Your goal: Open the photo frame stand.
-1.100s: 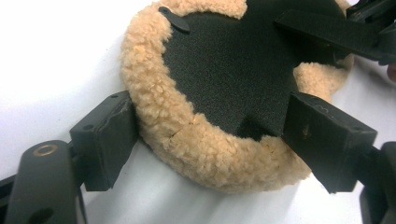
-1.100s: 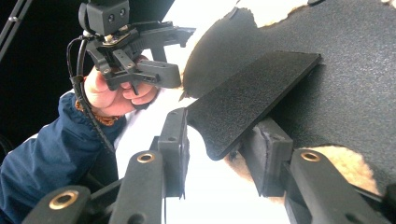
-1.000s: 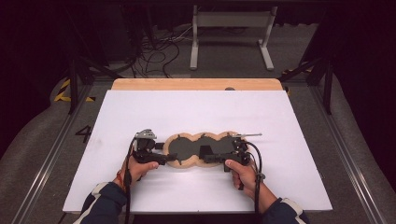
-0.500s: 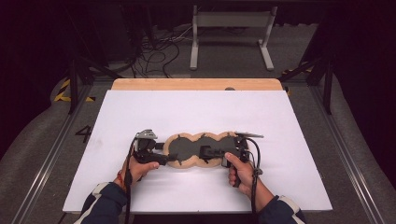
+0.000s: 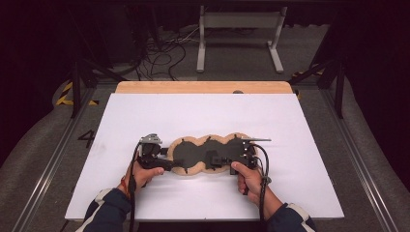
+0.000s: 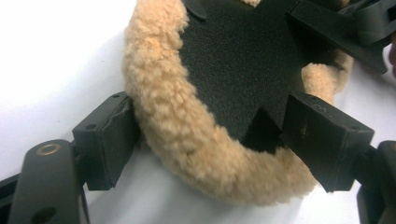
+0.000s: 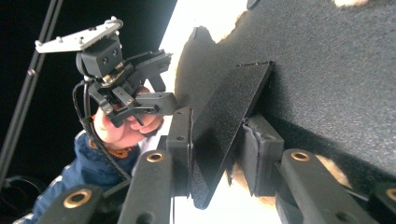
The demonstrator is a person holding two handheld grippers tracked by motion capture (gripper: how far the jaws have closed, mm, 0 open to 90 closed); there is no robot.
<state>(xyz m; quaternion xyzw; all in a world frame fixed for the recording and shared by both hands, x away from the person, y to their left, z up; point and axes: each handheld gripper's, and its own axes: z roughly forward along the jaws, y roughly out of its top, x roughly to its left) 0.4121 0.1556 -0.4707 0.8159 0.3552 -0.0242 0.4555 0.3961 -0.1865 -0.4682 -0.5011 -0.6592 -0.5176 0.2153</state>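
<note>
A three-lobed pad (image 5: pixel 193 153) lies on the white table (image 5: pixel 203 111). It has a black felt middle and a tan fleece rim (image 6: pixel 177 126). My left gripper (image 5: pixel 174 163) is at the pad's left end, and its jaws (image 6: pixel 215 140) are shut across the fleece rim, one pad outside and one on the felt. My right gripper (image 5: pixel 213 159) reaches in from the right over the pad. Its jaws (image 7: pixel 219 149) have just been closing and now pinch a stiff black flap (image 7: pixel 229 107) that stands up from the felt. The left gripper (image 7: pixel 161 81) and its hand appear beyond.
A wooden board (image 5: pixel 203 87) lines the table's far edge. Behind it stand a white metal frame (image 5: pixel 239 29) and loose cables (image 5: pixel 159 53) on the dark floor. Metal rails run along both sides. White surface lies open around the pad.
The right hand and its gripper have shifted slightly left toward the pad's middle. The left gripper and the pad have kept still.
</note>
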